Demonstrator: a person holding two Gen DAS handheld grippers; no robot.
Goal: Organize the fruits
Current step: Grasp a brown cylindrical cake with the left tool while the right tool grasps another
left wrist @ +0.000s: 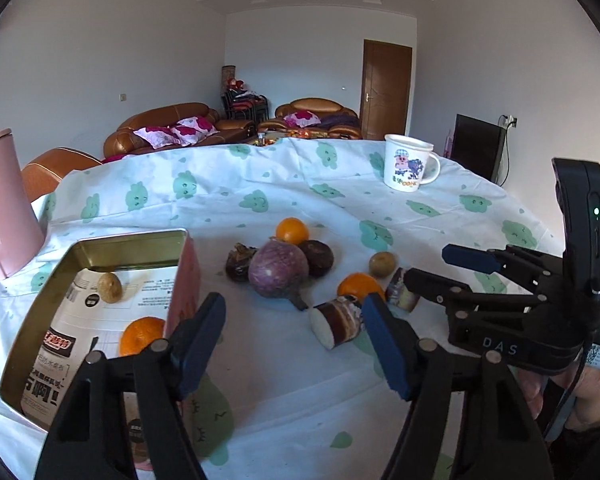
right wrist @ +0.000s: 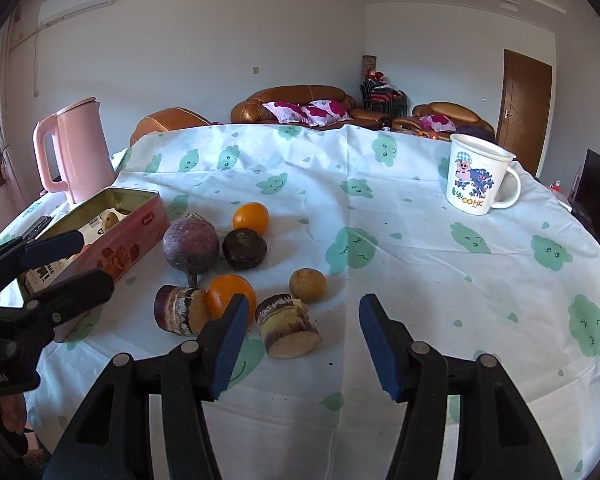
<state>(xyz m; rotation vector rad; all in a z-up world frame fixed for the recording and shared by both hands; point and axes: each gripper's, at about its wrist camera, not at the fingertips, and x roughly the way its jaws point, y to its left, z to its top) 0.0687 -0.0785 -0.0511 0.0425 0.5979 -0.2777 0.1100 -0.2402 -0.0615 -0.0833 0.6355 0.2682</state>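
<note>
Both grippers are held apart, gripping nothing. Fruits are clustered on the worktop ahead of the left gripper. An orange is partly hidden behind the right gripper. The tin is cut off by the left gripper's finger; its printed contents are hard to read.

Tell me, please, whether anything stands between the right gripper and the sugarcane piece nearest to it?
Nothing visible does. The right gripper is open, and the sugarcane piece lies on the tablecloth just ahead of its left finger.
</note>
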